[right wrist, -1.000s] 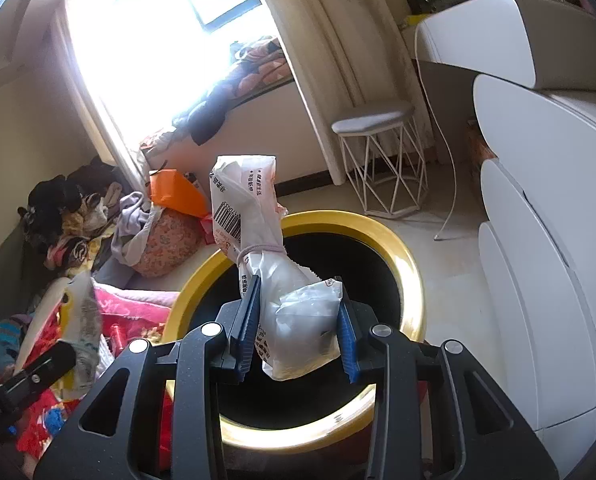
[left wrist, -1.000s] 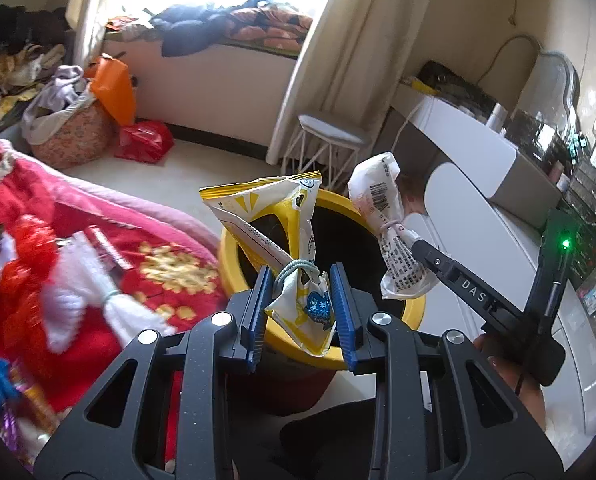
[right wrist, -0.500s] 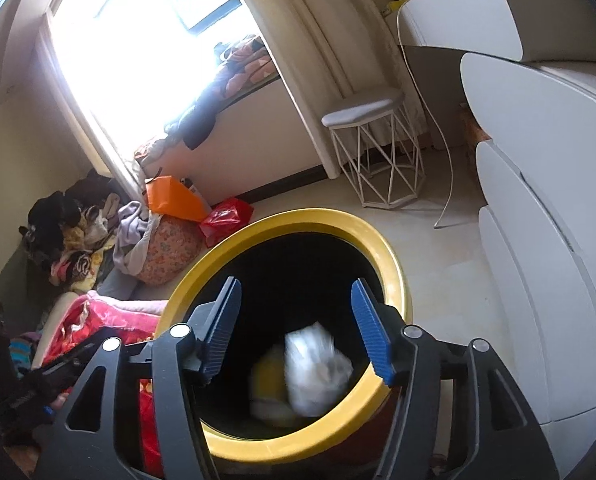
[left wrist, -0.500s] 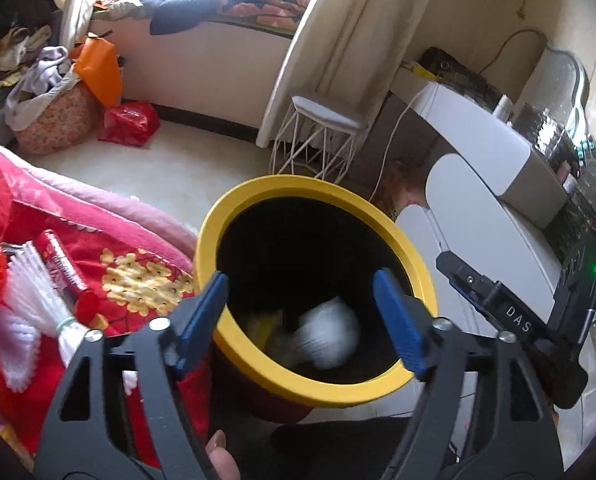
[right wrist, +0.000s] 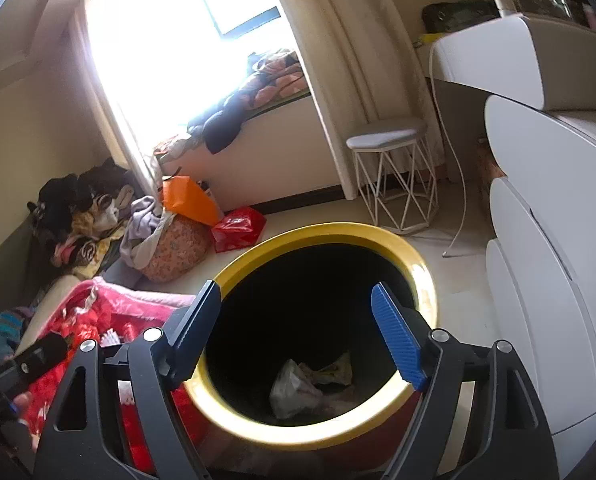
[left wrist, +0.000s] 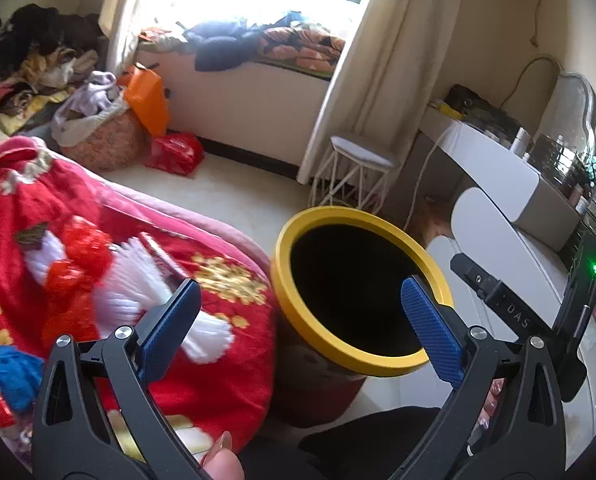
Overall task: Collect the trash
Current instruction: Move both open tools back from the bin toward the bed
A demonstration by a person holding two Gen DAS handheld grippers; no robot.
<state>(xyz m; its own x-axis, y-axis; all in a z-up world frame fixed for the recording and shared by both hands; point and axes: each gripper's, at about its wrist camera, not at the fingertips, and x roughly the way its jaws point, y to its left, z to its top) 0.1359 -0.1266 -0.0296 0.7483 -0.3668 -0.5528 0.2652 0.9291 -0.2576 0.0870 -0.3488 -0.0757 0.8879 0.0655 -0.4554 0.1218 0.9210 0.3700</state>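
- A second ago each gripper held a wrapper above the bin [right wrist: 422, 276]; now both wrappers are gone from the jaws.
- The left gripper [left wrist: 304, 328] is opening, jaws spread very wide with nothing between them.
- The right gripper [right wrist: 296, 332] is opening too, also with nothing between its jaws.
- Only the right view reaches the bin's bottom, where the trash [right wrist: 310, 384] lies; the left view shows darkness.
- The trash looks like a pale crumpled bag beside a yellowish wrapper, though it is dim.

Wrappers [right wrist: 310, 384] in bin [right wrist: 422, 276]; bed [right wrist: 110, 312] left; stool [right wrist: 390, 148] behind
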